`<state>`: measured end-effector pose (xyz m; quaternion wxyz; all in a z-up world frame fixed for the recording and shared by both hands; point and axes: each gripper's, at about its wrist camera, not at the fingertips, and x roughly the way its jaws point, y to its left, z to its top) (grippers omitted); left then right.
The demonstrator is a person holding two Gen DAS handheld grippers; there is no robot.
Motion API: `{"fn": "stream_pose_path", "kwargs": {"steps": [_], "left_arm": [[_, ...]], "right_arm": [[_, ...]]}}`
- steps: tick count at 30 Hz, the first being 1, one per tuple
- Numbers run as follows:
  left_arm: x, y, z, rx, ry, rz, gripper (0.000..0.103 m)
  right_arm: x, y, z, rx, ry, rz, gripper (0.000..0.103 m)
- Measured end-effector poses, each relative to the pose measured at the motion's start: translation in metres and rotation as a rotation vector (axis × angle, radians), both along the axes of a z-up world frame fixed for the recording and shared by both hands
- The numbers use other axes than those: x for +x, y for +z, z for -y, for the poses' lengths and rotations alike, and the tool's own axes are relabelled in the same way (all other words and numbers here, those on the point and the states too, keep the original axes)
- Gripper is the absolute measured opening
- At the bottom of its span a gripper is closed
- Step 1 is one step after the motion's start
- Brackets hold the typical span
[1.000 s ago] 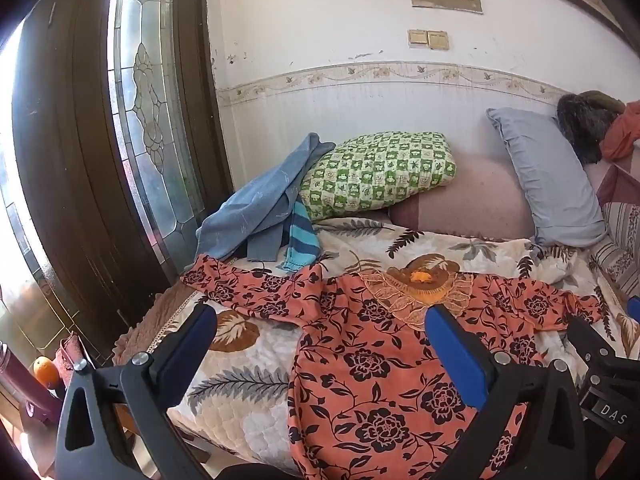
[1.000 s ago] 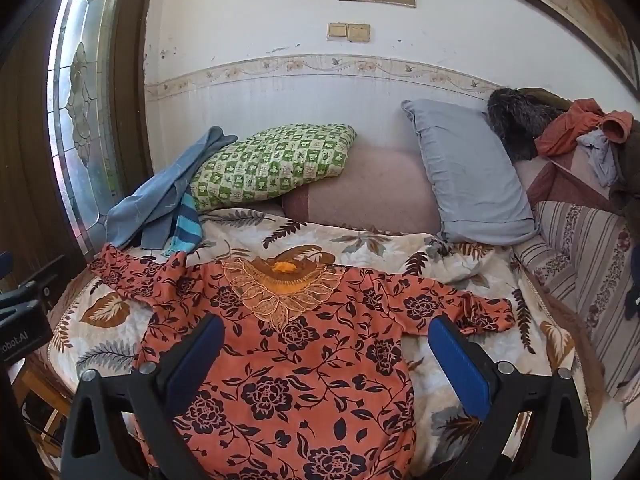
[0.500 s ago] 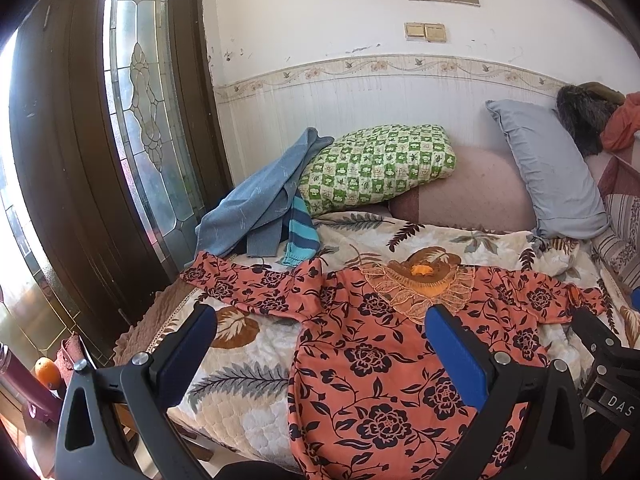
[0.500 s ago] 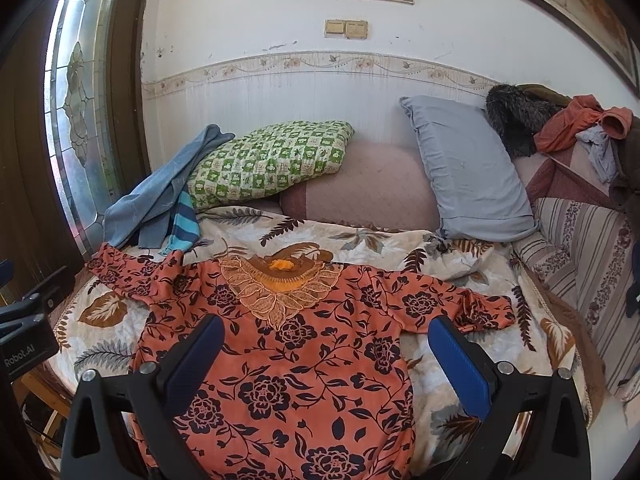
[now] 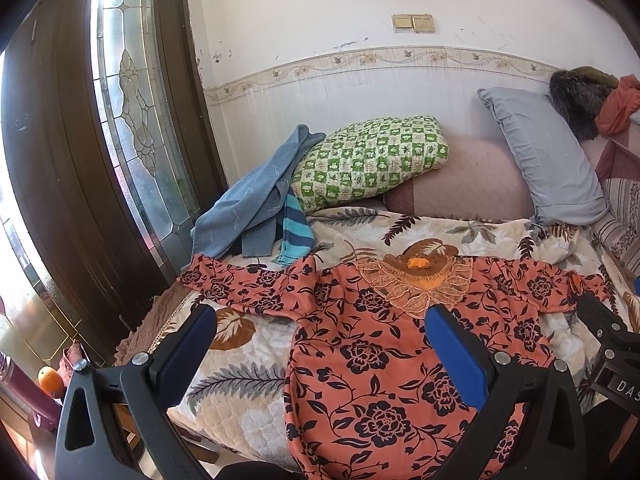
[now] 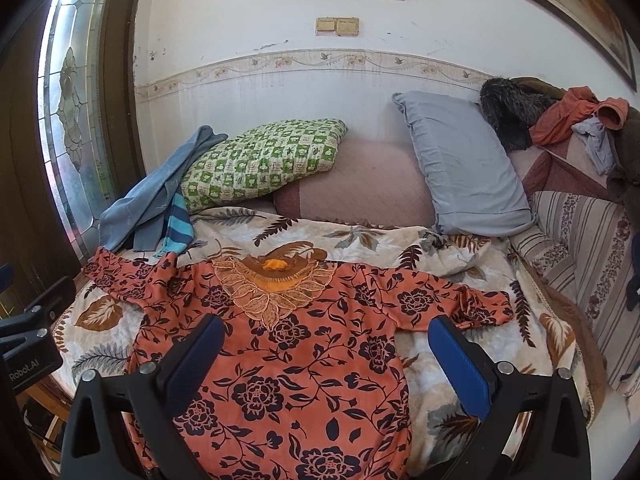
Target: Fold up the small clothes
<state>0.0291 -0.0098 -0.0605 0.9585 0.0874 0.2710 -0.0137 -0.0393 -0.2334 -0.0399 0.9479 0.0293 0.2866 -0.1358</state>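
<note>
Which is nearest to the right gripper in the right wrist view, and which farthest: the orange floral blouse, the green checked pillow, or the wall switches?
From the right gripper:
1. Orange floral blouse, lying directly under it.
2. Green checked pillow, behind, to the left.
3. Wall switches, high on the far wall.

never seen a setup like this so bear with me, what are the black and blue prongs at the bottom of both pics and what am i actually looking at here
Those prongs are the fingers of two handheld grippers; a person carries one in each hand, and there is no robot arm. Each gripper has a fisheye camera looking forward between its fingers, so you get one picture per hand.

In the left wrist view, the left gripper is open and holds nothing. In the right wrist view, the right gripper is also open and empty.

Both look at a bed covered by a leaf-print quilt. Spread flat on it is an orange floral top with its sleeves out to the sides, ready for folding. Behind it lie a green checked pillow, a grey pillow and a blue cloth.
</note>
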Motion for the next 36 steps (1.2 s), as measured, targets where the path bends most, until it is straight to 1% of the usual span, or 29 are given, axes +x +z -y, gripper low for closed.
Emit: {"fn": "stream_pose_path", "kwargs": {"steps": [4, 10, 17, 23, 28, 36], "left_arm": [[0.005, 0.000, -0.004, 0.003, 0.025, -0.001, 0.103], [0.007, 0.002, -0.013, 0.009, 0.061, 0.025, 0.103], [0.014, 0.000, -0.025, 0.005, 0.086, 0.021, 0.103], [0.017, 0.000, -0.045, -0.019, 0.128, 0.024, 0.103], [0.015, 0.003, -0.059, -0.027, 0.157, 0.039, 0.103], [0.015, 0.001, -0.071, -0.032, 0.183, 0.038, 0.103]], "right_arm": [[0.001, -0.001, 0.008, 0.029, -0.010, -0.003, 0.103], [0.005, -0.002, 0.013, 0.017, -0.021, 0.000, 0.103], [0.013, -0.003, 0.003, -0.019, -0.007, 0.003, 0.103], [0.016, -0.003, -0.009, -0.041, 0.015, -0.009, 0.103], [0.016, -0.002, -0.017, -0.049, 0.028, -0.008, 0.103], [0.018, -0.005, -0.026, -0.053, 0.044, -0.019, 0.103]]}}
